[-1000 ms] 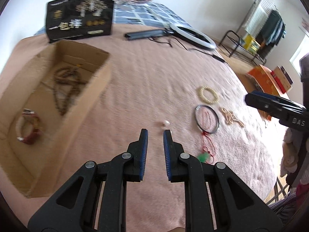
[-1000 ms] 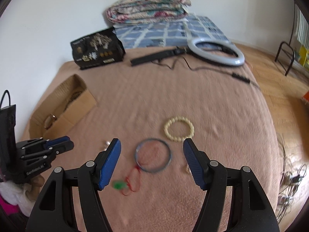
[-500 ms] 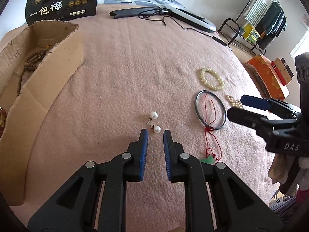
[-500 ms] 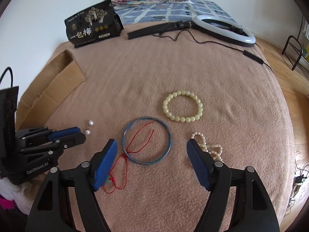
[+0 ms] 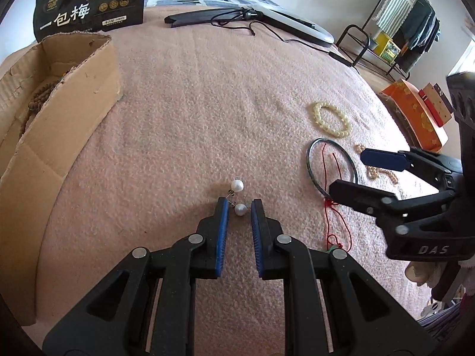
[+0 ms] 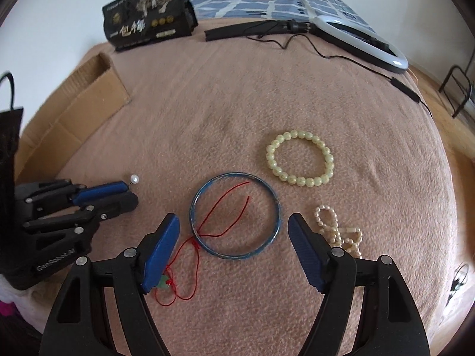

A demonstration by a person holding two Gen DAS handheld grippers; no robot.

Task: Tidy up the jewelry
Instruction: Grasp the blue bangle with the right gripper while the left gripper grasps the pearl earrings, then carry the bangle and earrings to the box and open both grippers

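Observation:
Two pearl earrings [image 5: 237,184] lie on the pink blanket. My left gripper [image 5: 240,203] is open, low over them, with the nearer pearl [image 5: 240,209] between its fingertips, untouched. My right gripper [image 6: 233,222] is wide open around the near part of a blue bangle [image 6: 235,214], which also shows in the left wrist view [image 5: 331,166]. A red cord with a green pendant [image 6: 162,284] trails from the bangle. A pale bead bracelet [image 6: 299,157] and a small pearl strand [image 6: 338,231] lie to the right. The cardboard box [image 5: 59,112] at left holds brown beads [image 5: 41,95].
A black printed bag [image 5: 89,6] stands at the far left. A ring light [image 6: 362,41] with its black stand and cable lies across the far side of the bed. An orange box [image 5: 415,112] and a clothes rack [image 5: 400,29] are off the bed's right side.
My left gripper has moved forward and down from beside the box to the pearl earrings. My right gripper has moved forward and lower over the blue bangle, jaws still wide.

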